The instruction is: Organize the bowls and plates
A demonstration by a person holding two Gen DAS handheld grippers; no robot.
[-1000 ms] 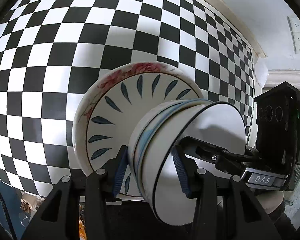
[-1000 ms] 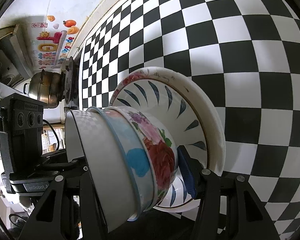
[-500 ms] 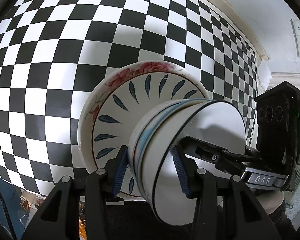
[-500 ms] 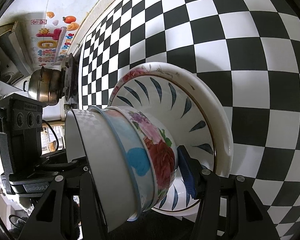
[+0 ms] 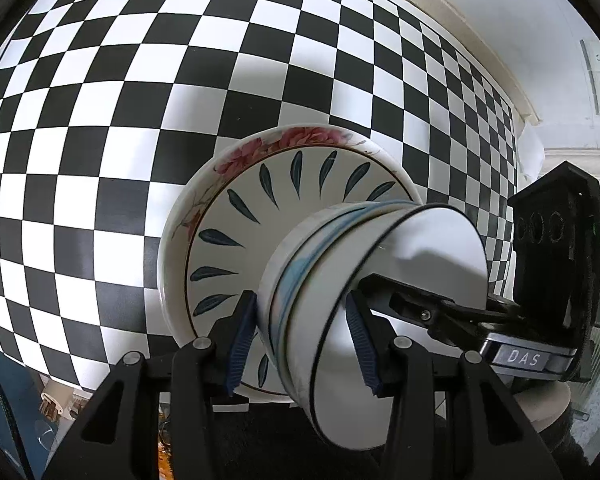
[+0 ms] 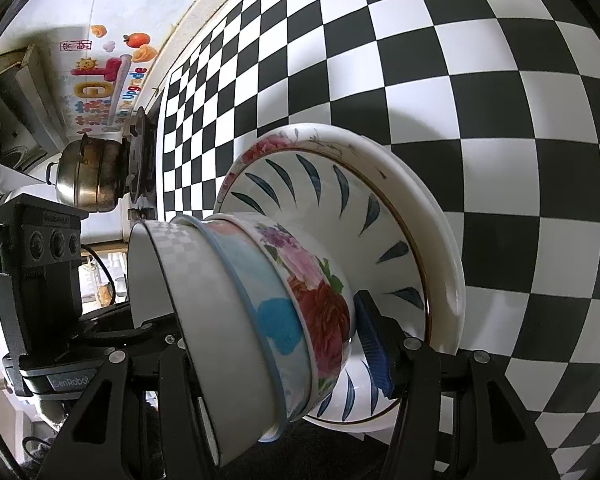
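Three nested bowls make one stack: a white bowl (image 5: pixel 420 248) (image 6: pixel 188 280) with a black rim innermost, a blue bowl (image 6: pixel 256 280) around it, a flowered bowl (image 6: pixel 320 300) outermost. Under them lie a leaf-patterned plate (image 5: pixel 260 208) (image 6: pixel 320 184) and a larger rose-rimmed plate (image 5: pixel 172 240) (image 6: pixel 432 220). My left gripper (image 5: pixel 300 300) is shut on the stack's wall, one pad outside and one inside the white bowl. My right gripper (image 6: pixel 268 320) clamps the opposite wall likewise; its inner finger is hidden here. Whether the bowls touch the plate, I cannot tell.
A black-and-white checkered cloth (image 5: pixel 140 80) covers the table. At the far left of the right wrist view, a metal pot (image 6: pixel 88 176) sits on a black burner (image 6: pixel 140 152) by the wall. The table's edge runs along the lower left in the left wrist view.
Both grips stay as they were on the bowl stack. The plates and cloth drift only slightly in the views.
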